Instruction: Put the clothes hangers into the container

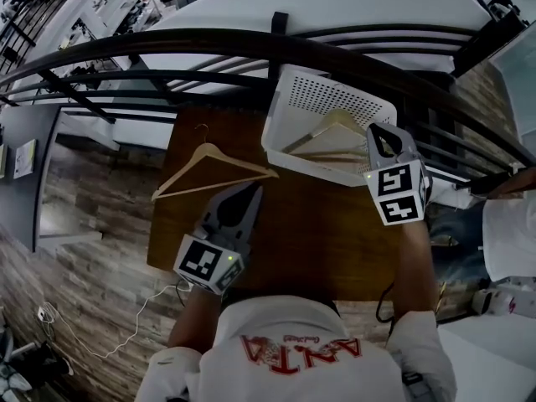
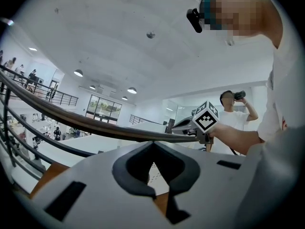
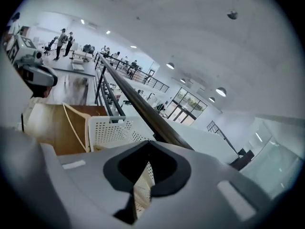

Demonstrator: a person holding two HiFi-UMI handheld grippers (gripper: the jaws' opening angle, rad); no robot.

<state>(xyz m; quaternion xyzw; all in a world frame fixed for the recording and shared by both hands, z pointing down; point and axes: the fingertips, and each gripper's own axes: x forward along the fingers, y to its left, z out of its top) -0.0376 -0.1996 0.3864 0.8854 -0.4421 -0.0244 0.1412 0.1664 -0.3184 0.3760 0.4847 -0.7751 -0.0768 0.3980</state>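
Eyes on the wooden hanger (image 1: pixel 207 148) left on the table (image 1: pixel 318 233): it lies just ahead of the left gripper (image 1: pixel 249 193), hook toward the railing (image 1: pixel 167 40), long bar running across the gripper's line. Left jaws are together, nothing between them. The right gripper (image 1: pixel 378 134), also closed and empty, hovers over the white container (image 1: pixel 335 99), where a second hanger (image 1: pixel 335 122) lies. Left hand's nearer, so I'd judge the reach is its job.

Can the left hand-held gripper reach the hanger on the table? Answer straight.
Probably yes: the hanger lies just ahead of the left hand-held gripper, nothing between them; its shut jaws must open first.
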